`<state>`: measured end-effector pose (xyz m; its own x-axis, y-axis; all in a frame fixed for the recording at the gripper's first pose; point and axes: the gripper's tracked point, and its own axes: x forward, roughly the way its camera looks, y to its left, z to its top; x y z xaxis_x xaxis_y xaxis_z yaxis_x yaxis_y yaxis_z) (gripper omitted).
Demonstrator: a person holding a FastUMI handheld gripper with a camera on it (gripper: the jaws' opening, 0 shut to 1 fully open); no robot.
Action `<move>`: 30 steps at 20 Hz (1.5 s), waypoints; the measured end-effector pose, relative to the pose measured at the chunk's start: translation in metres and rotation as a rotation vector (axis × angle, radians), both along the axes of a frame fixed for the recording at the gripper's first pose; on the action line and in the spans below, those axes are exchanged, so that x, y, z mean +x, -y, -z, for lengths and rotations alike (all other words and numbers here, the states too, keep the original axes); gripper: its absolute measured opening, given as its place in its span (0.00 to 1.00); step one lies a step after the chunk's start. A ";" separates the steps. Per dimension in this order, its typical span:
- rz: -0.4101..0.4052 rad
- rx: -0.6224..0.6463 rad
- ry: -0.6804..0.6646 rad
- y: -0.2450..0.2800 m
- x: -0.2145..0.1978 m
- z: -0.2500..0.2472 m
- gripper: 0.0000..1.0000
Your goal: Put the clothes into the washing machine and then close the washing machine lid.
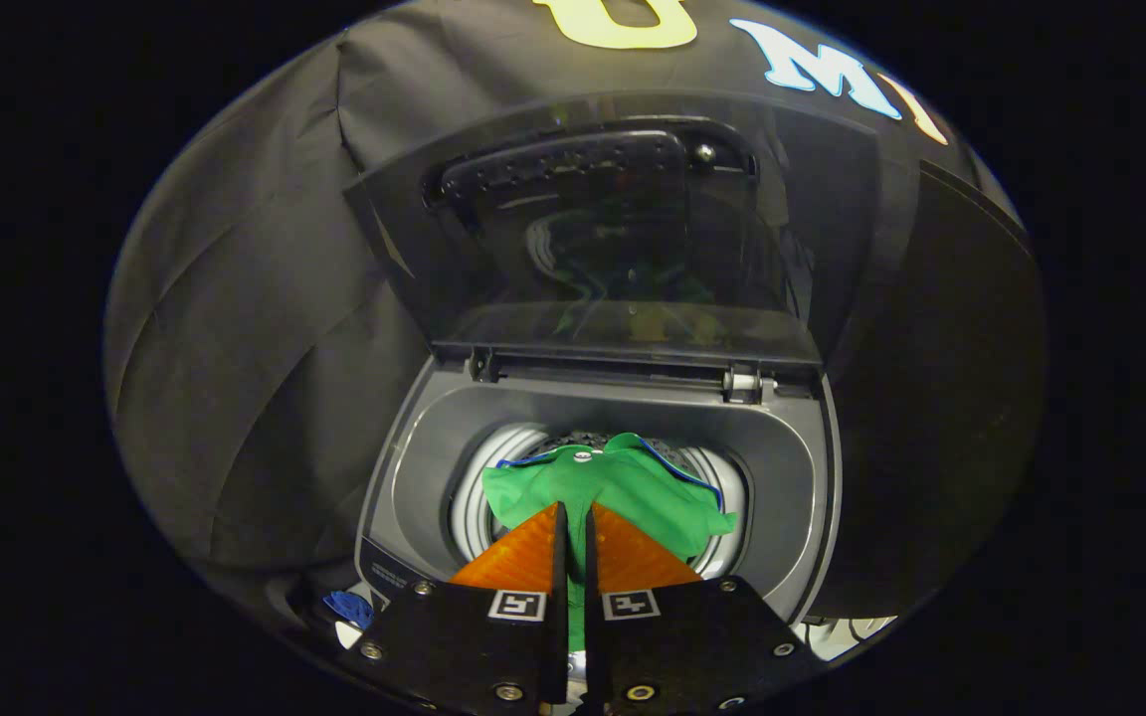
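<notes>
The gripper [573, 512] is being held over the open mouth of the washing machine [414, 477], its two orange fingers [523, 557] being kept almost together, with only a thin slit left between them, and a strip of the green garment [633, 487] is being pinched in that slit. The rest of the garment is being spread just ahead of the fingers, over the round drum opening [478, 497], with a blue-trimmed edge lying towards the far side and a fold reaching out to the right over the pale drum rim. It is judged that the cloth is not yet fully down inside the drum; how deep it is hanging cannot be told, since the fingers are covering the near part. If the grip is being let go while the right fold is still lying on the rim, the cloth is likely to be left draped over the edge and to be caught when the lid [623, 239] is being lowered. The lid is being held upright at the far side, hinged along the far edge of the tub surround. Nothing else is being seen in the drum besides the green cloth; whatever may be lying beneath it is being hidden.
</notes>
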<state>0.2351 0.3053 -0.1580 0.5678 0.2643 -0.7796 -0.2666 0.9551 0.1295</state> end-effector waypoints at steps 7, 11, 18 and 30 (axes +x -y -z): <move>-0.026 -0.016 0.120 0.005 0.008 -0.016 0.82; -0.043 0.044 0.241 -0.005 0.017 -0.054 0.96; -0.038 0.098 0.499 -0.014 0.045 -0.152 0.95; 0.041 0.136 0.622 -0.021 0.097 -0.227 0.95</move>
<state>0.3318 0.3265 0.0692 0.9153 0.3062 -0.2616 -0.2949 0.9520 0.0825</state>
